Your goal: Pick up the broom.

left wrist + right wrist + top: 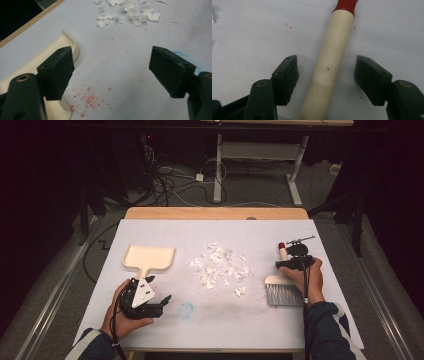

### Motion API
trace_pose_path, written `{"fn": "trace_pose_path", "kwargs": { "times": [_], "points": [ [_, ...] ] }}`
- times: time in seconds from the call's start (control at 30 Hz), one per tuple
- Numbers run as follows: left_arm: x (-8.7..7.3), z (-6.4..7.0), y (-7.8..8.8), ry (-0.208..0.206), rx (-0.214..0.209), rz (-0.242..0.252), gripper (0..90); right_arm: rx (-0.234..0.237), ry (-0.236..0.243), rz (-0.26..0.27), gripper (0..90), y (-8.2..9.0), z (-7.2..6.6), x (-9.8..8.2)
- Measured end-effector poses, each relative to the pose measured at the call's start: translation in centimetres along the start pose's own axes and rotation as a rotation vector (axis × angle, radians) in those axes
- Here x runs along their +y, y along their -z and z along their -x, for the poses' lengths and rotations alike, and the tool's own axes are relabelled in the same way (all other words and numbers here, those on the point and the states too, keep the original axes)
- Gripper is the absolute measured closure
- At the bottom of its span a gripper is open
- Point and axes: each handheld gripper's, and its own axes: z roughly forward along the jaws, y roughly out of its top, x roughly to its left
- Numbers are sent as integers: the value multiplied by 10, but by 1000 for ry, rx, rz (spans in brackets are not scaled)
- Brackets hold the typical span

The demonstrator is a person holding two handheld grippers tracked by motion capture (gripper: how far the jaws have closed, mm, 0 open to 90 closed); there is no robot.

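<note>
A: Nearest our edge of the table [150,332], our left gripper [159,309] sits with its jaws wide apart and nothing between them. Just beyond it lies the cream dustpan [149,258], handle toward us, on the left half of the table.

B: And our right gripper [325,77], near the right edge, has the brush handle [332,57] lying between its jaws. They stand apart on either side of it, neither pad touching the wood.

A: So the step is taking up the brush [283,290]. We should centre the handle between the pads, then close squarely across it. It's round, so an off-centre pinch could roll it out.

B: We'd grip below the red tip [345,6], toward the bristles [284,296], I'd judge; that gives better control when sweeping.

A: Farther in, the white paper scraps [220,267] are scattered mid-table between dustpan and brush.

B: Then the left gripper should take the dustpan's handle and hold its lip flat on the table.
</note>
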Motion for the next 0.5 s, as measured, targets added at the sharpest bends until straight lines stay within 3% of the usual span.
{"fn": "trace_pose_path", "kwargs": {
  "times": [0.17, 0.3, 0.5],
  "points": [
    [0, 2, 0, -6, 1, -8, 194, -2, 1, 4, 460, 1, 0, -1],
    [0, 3, -1, -13, 0, -14, 194, 2, 1, 8, 619, 2, -1, -1],
    [0, 5, -2, -28, -3, -30, 194, 5, 5, 9, 635, 2, -1, 0]
  ]
}}
